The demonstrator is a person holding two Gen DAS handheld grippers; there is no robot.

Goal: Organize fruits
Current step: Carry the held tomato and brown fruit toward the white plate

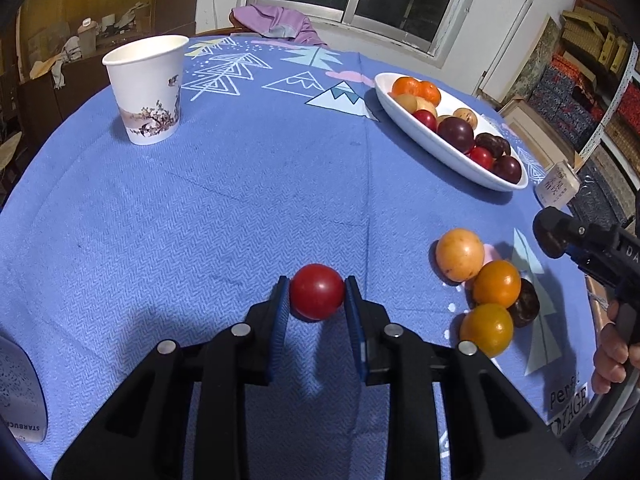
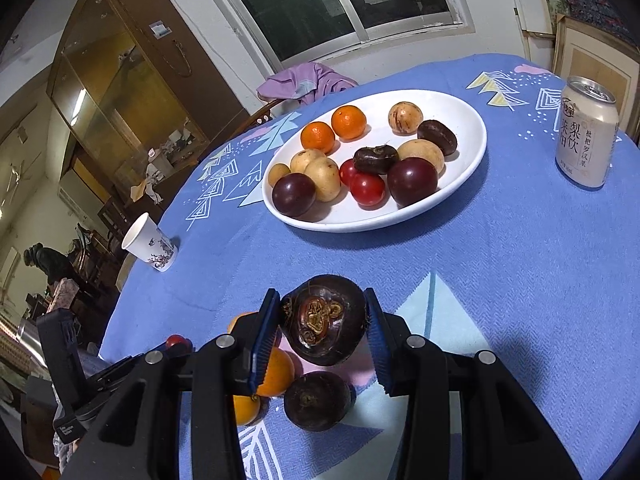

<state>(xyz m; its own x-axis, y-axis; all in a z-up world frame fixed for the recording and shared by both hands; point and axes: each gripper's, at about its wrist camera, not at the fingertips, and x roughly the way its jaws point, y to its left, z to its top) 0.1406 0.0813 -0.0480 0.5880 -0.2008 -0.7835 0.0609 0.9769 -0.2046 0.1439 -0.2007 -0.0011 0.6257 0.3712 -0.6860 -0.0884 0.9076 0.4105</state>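
Observation:
My left gripper [image 1: 317,282] is shut on a red cherry tomato [image 1: 317,300], low over the blue tablecloth. To its right lie a yellow fruit [image 1: 460,255], two oranges [image 1: 497,284] and a dark water chestnut [image 1: 527,306]. My right gripper [image 2: 321,300] is shut on another dark water chestnut [image 2: 324,322], held above the cloth. Under it rest a second chestnut [image 2: 317,400] and an orange [image 2: 278,372]. Further back stands a white oval plate [image 2: 474,148] holding several fruits: oranges, plums, tomatoes, chestnuts and pale round ones.
A paper cup [image 1: 146,90] stands at the far left of the round table and a drink can [image 2: 587,132] at the far right. A purple cloth [image 1: 276,24] hangs over a chair behind the table. A person's hand [image 1: 612,356] grips the right tool.

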